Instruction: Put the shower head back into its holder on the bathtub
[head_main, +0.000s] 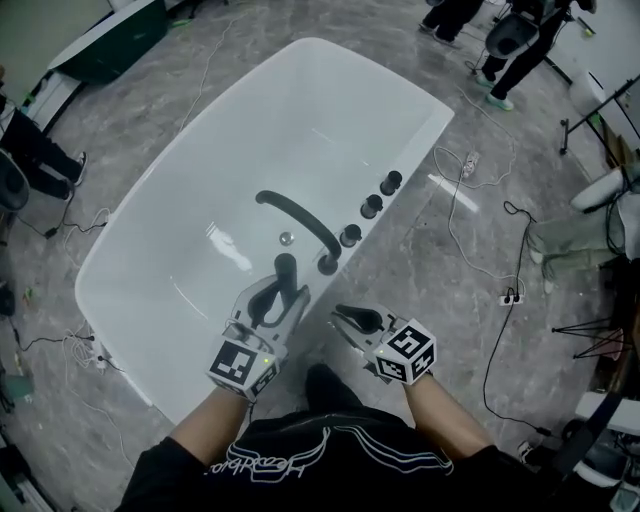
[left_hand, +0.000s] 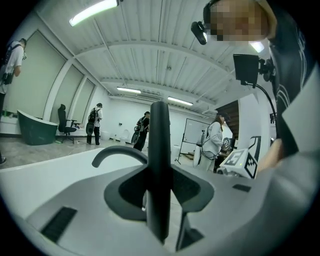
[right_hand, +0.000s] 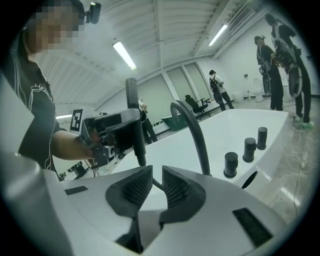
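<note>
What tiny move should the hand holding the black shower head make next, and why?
Probably slide the left gripper toward the tub rim until the shower head stands above the holder. The jaws grip it upright over the basin, beside the holder's dark ring, not yet in it.

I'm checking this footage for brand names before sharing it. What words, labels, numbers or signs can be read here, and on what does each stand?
None can be read for certain.
White script lettering on the person's black shirt: too warped to read.
Black-and-white marker cubes, left and right: square patterns only, no letters.
White board far behind, in the left gripper view: too small to tell any writing.
</note>
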